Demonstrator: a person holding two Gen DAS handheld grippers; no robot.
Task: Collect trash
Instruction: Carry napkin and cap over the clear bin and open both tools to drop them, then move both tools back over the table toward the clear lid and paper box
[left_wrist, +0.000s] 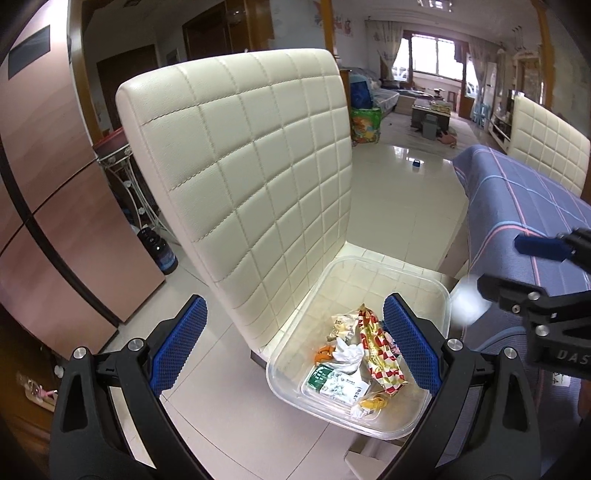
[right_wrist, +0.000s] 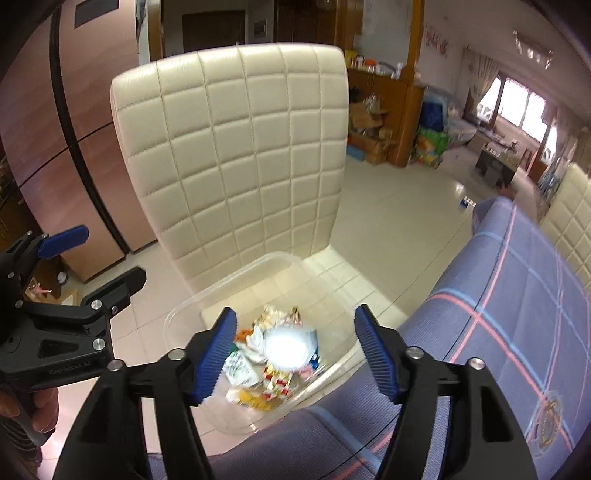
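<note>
A clear plastic bin (left_wrist: 436, 288) (right_wrist: 192, 306) stands on the seat of a cream quilted chair (left_wrist: 240, 166) (right_wrist: 240, 147). In it lie a red-and-white checked wrapper (left_wrist: 380, 354), a crumpled white tissue (left_wrist: 349, 354), a green-and-white packet (left_wrist: 332, 384) and other scraps. My left gripper (left_wrist: 293, 306) (right_wrist: 99, 258) hangs open over the bin's left side, holding nothing. My right gripper (right_wrist: 295, 314) (left_wrist: 506, 266) is open above the bin. A blurred white lump (right_wrist: 286, 345) (left_wrist: 467, 302) shows loose between and below its fingers, touching neither pad.
A table under a blue plaid cloth (left_wrist: 517, 206) (right_wrist: 517, 295) borders the bin on the right. A second cream chair (left_wrist: 546, 147) stands behind it. A pink-brown fridge (left_wrist: 48, 221) fills the left. Tiled floor (left_wrist: 399, 184) stretches beyond the chair.
</note>
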